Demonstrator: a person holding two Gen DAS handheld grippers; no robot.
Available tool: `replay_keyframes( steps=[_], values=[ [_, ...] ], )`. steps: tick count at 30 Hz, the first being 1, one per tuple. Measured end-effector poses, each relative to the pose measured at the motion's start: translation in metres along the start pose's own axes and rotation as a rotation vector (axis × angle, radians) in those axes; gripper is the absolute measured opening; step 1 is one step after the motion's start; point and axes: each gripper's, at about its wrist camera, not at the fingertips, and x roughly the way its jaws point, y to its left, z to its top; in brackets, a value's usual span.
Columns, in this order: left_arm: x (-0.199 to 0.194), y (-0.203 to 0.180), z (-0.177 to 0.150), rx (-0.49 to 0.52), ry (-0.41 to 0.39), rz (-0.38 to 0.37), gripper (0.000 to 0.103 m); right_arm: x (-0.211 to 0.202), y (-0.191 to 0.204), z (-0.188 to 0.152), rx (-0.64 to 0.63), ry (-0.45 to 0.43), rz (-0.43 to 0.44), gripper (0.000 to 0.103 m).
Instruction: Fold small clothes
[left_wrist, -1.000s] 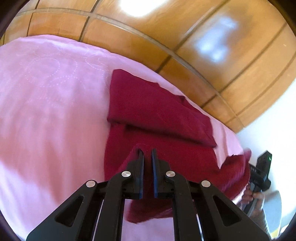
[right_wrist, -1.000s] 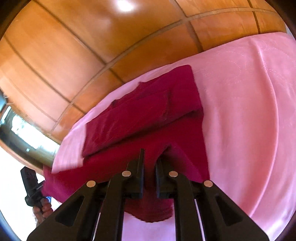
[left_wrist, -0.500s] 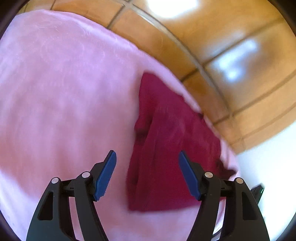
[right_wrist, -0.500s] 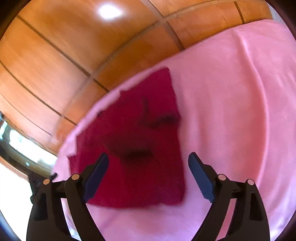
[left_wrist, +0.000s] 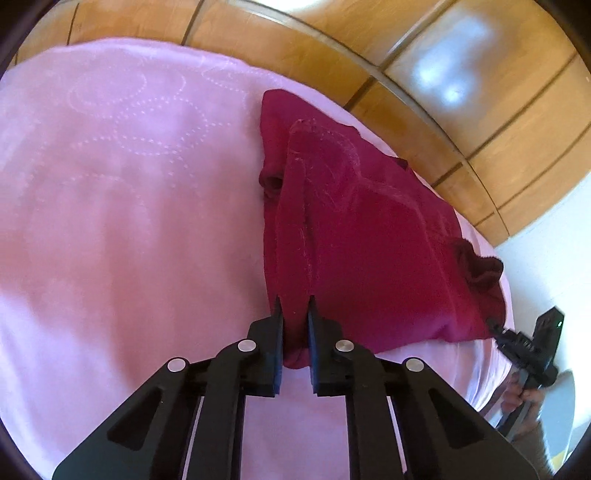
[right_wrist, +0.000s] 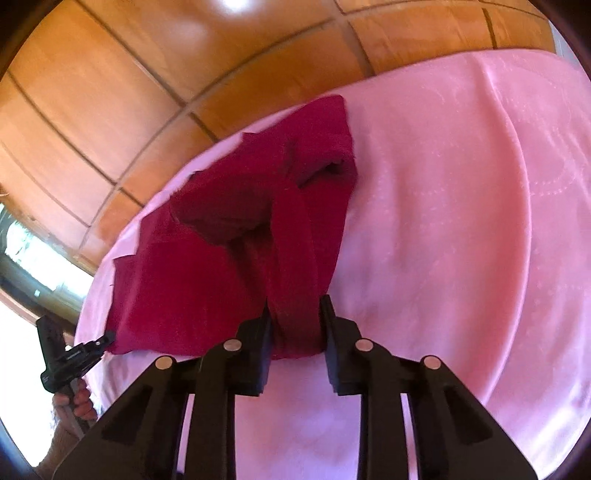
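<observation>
Gripping the near edge of a dark red garment (left_wrist: 369, 236), both claws were clamped on cloth again after hanging wide open above it half a second before. The left claw (left_wrist: 294, 306) had its two black fingers pinched together on a thick bunched strip at the corner nearest it. The right claw (right_wrist: 295, 306) held a similar bunched strip at its own near corner, fingers drawn in tight against the fabric with the roll of cloth filling the gap between them.

Ahead of each claw the garment lay on a pink cover (left_wrist: 122, 206), stretching away toward the far edge, where wooden panelling (left_wrist: 498, 122) rose behind. A second earlier the garment showed one neat fold lying across its far half. Now the cloth ahead of the fingers was rumpled, with raised ridges running from each pinched corner toward the far side and a loose pocket of fabric partway along.

From each camera the other claw appeared off to the side, at the opposite near corner, with part of the person's hand (right_wrist: 75, 400) on its grip.

Judging by this, one fold was done and released, and the fresh grasp on both near corners probably began the next fold, carrying the near edge over toward the far one. The bunching suggested the cloth might need smoothing afterward.
</observation>
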Motion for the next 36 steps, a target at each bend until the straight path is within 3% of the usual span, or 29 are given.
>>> replay_keyframes(
  steps=[4, 13, 16, 17, 18, 20, 25, 28, 32, 34, 35, 36],
  values=[
    [-0.019, 0.007, -0.016, 0.002, 0.01, -0.005, 0.009, -0.021, 0.006, -0.021, -0.019, 0.031, 0.021, 0.022],
    [-0.061, 0.019, -0.089, -0.025, 0.071, -0.023, 0.009, -0.044, 0.002, -0.079, -0.01, 0.149, -0.017, 0.022],
    [-0.065, 0.019, -0.083, -0.027, 0.05, -0.029, 0.011, -0.038, 0.008, -0.068, -0.047, 0.125, -0.078, 0.033],
    [-0.064, 0.018, -0.078, -0.023, 0.042, -0.03, 0.014, -0.039, 0.011, -0.064, -0.073, 0.103, -0.115, 0.042],
    [-0.067, 0.017, -0.071, -0.012, 0.023, -0.023, 0.025, -0.039, 0.014, -0.06, -0.102, 0.088, -0.144, 0.055],
    [-0.074, 0.021, -0.067, -0.004, -0.006, -0.007, 0.045, -0.037, 0.023, -0.054, -0.162, 0.064, -0.176, 0.057],
    [-0.07, 0.011, -0.046, 0.059, -0.058, 0.038, 0.048, -0.016, 0.06, -0.049, -0.403, 0.068, -0.229, 0.061],
    [-0.062, 0.005, -0.041, 0.139, -0.046, 0.087, 0.056, 0.001, 0.08, -0.055, -0.551, 0.076, -0.281, 0.062],
    [-0.047, 0.004, -0.028, 0.171, -0.032, 0.129, 0.061, 0.013, 0.083, -0.056, -0.645, 0.071, -0.326, 0.059],
    [-0.043, 0.003, -0.023, 0.166, -0.04, 0.107, 0.061, 0.01, 0.081, -0.056, -0.644, 0.07, -0.313, 0.046],
    [-0.044, 0.003, -0.022, 0.165, -0.043, 0.091, 0.054, 0.01, 0.081, -0.054, -0.64, 0.07, -0.304, 0.034],
    [-0.043, 0.001, -0.019, 0.162, -0.048, 0.062, 0.039, 0.008, 0.082, -0.053, -0.634, 0.067, -0.293, 0.021]
  ],
)
